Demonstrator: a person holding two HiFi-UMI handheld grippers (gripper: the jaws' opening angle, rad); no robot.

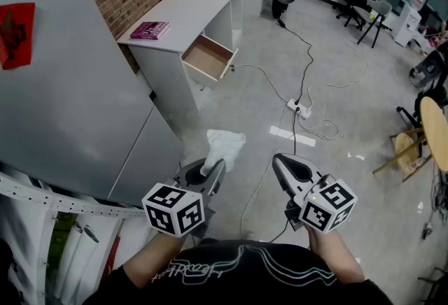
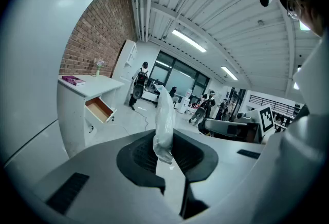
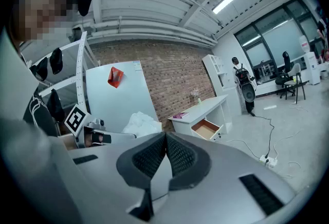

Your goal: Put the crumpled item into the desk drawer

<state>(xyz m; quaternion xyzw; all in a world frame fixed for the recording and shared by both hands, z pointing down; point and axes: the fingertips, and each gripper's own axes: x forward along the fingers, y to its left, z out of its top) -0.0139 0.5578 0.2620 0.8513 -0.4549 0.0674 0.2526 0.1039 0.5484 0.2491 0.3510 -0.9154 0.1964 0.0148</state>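
Two grippers were recorded: left gripper [image 1: 213,168] clamped on the one crumpled item [image 1: 225,142], held well apart from the desk [image 1: 203,3]; right gripper [image 1: 279,159] closed, empty. One drawer [image 1: 207,58] was found open, bare wood showing.

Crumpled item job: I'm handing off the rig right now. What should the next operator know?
Left claw: shut on the crumpled item.
Right claw: shut, empty.
Desk drawer: open, across the floor ahead, in the white desk by the brick wall.
Done: item is gripped.
Left: carry it to the drawer, release it inside.
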